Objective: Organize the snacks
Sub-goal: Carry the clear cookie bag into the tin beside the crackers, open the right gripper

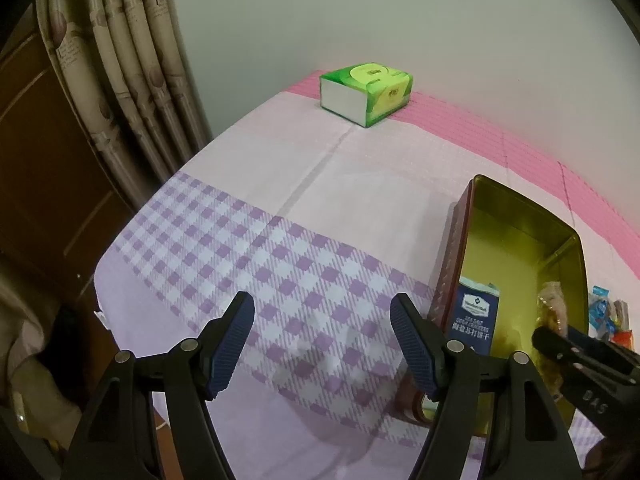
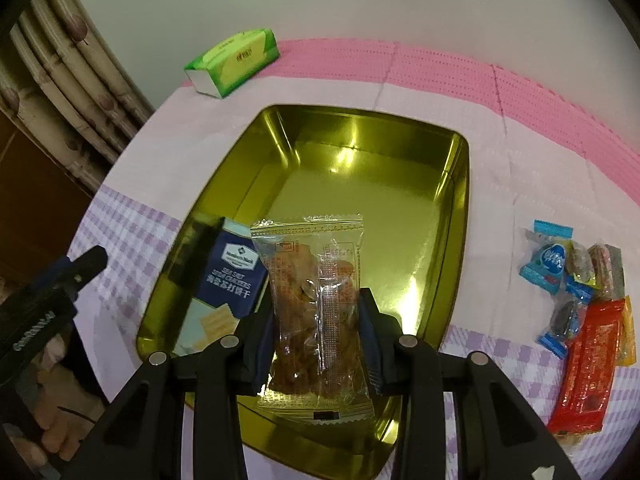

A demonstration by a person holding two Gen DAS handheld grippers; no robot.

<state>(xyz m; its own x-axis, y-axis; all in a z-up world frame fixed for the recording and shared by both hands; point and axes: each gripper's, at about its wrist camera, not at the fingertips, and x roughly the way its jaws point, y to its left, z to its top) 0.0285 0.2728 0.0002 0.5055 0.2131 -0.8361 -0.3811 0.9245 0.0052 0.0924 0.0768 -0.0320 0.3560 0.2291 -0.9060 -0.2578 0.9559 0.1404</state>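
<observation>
**Clear snack packet hanging over the tin, right hand carrying**

The clear snack packet is being held in the right gripper, its fingers closed narrowly on the packet's two long sides about halfway down. Its long axis is running straight out along the fingers, the crimped top end pointing toward the tin's far wall. It is hanging over the near half of the gold tin, which is sitting on the bench with its long side running away from the camera.

A blue cracker box is already lying inside the tin against its left wall, just beside the packet. The floor to the right of the box looks bare, so that is the likely drop spot; the packet seems to be lined up with the tin's length already.

The left gripper is hovering over the checked cloth off the tin's left side, fingers well apart and holding nothing.

A pile of wrapped snacks is waiting near the bench's right edge, nearer the right hand. A green tissue pack is sitting toward the far left corner.
</observation>
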